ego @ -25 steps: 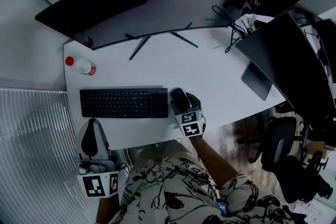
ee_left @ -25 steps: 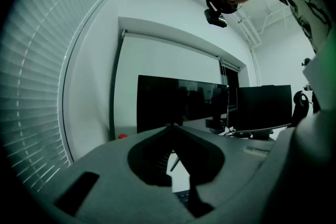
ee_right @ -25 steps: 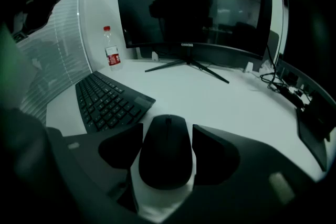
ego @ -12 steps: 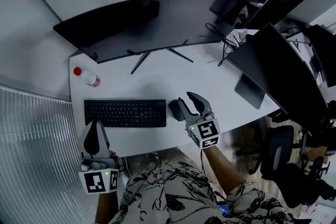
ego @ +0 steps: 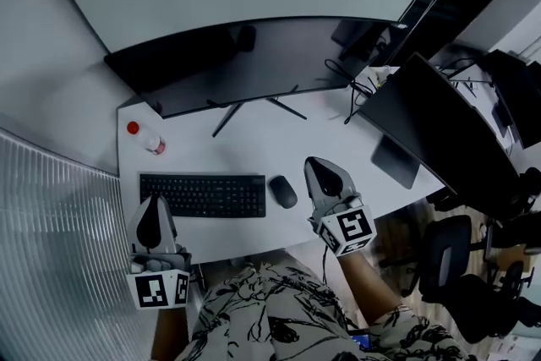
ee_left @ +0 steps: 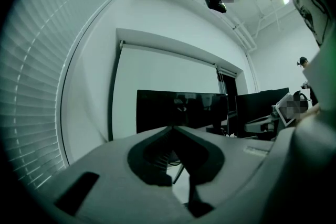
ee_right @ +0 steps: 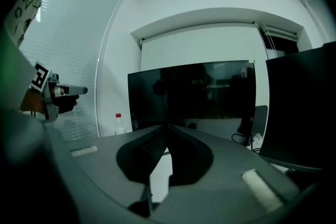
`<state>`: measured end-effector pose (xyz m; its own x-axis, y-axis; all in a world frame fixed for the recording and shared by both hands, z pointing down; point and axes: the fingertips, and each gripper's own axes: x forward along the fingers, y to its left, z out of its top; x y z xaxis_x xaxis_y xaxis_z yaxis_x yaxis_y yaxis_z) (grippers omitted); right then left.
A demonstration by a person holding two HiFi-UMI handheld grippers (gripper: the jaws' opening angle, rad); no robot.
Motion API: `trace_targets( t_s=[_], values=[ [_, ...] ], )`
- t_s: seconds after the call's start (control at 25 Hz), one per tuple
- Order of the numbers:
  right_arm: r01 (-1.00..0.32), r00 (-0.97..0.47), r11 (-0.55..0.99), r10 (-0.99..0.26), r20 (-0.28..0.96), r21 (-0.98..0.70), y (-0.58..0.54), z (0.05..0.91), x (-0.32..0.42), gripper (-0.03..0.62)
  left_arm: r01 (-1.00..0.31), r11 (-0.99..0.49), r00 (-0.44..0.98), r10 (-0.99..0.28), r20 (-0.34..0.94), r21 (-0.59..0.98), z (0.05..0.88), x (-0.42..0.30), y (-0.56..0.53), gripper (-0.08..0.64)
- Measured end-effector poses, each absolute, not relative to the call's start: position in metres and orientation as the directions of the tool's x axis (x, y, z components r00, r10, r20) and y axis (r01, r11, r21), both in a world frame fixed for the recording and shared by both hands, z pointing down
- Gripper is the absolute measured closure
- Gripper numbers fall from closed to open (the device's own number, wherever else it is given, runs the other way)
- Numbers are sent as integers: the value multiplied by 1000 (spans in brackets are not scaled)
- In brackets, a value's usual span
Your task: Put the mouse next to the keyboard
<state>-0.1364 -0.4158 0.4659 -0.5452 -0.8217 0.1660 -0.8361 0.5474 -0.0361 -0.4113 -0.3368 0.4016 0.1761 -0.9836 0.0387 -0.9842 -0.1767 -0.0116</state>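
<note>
Mouse, a dark oval plastic unit, lies on the white worktop just beside the flat black keyboard, at its 3 o'clock. We find the right gripper at the mouse's 3 o'clock, clear of it; its jaws have just been closing and now meet on nothing. The left gripper hangs at the keyboard's 7 o'clock, jaws pressed together, empty.
</note>
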Motion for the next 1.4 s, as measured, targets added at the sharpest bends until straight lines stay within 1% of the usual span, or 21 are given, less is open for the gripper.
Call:
trace_targets(
  t_s=[0.24,0.48,0.64,0.8,1.4],
  values=[
    [-855,-519,516,-849,100,-57,-409,421,-120,588,-984,-178,178,-984,18,-14,388,-413,-335,561],
    [-857,-515,515,-856,33,-27,-399,380,-111,588,-987,-160,160,-987,-12,-34,373,-417,-333,561],
    [-874,-486,486,-874,-12,-19,-394,365,-100,588,-988,-150,151,-988,-27,-36,370,-422,-332,561],
    [-884,-465,466,-884,-47,-24,-390,354,-90,588,-988,-149,149,-989,-12,-37,370,-427,-332,561],
    [-915,-401,402,-913,-72,-11,-389,349,-62,588,-993,-99,101,-995,-21,-57,369,-453,-328,561]
  ],
)
